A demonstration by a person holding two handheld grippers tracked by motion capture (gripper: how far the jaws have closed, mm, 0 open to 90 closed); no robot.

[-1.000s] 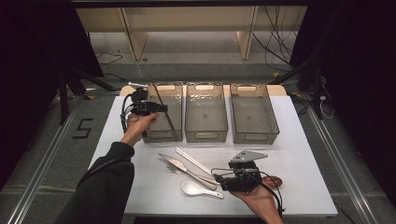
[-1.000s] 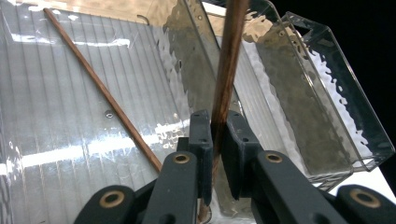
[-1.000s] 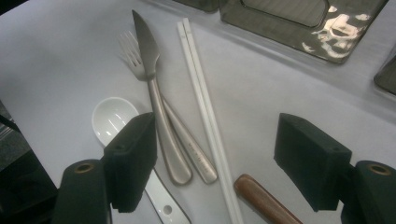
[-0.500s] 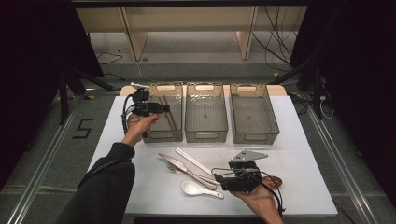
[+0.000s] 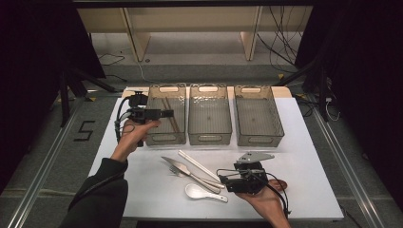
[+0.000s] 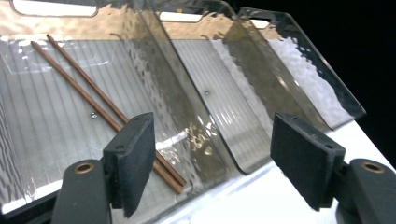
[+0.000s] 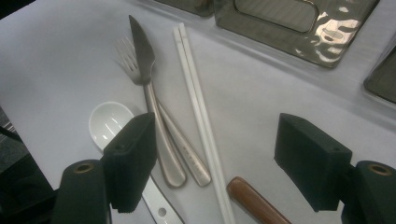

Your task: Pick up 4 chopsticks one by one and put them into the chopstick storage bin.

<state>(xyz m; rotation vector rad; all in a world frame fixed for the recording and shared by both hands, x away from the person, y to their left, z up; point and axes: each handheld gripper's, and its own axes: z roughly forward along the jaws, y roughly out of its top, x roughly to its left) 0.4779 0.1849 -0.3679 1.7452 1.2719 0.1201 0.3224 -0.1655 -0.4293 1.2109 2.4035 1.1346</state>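
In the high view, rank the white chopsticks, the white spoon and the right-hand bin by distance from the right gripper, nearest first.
From the right gripper:
1. White spoon, just left of it.
2. White chopsticks, up-left; near end is too close to the spoon to call.
3. Right-hand bin, at the table's far side.

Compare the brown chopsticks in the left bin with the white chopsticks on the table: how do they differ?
The brown chopsticks are dark and thin, lying inside the left bin; the white chopsticks are pale and look thicker, lying on the white table beside the knife. The brown pair splays apart at the far end; the white pair lies flush. Neither pair is held by a gripper.
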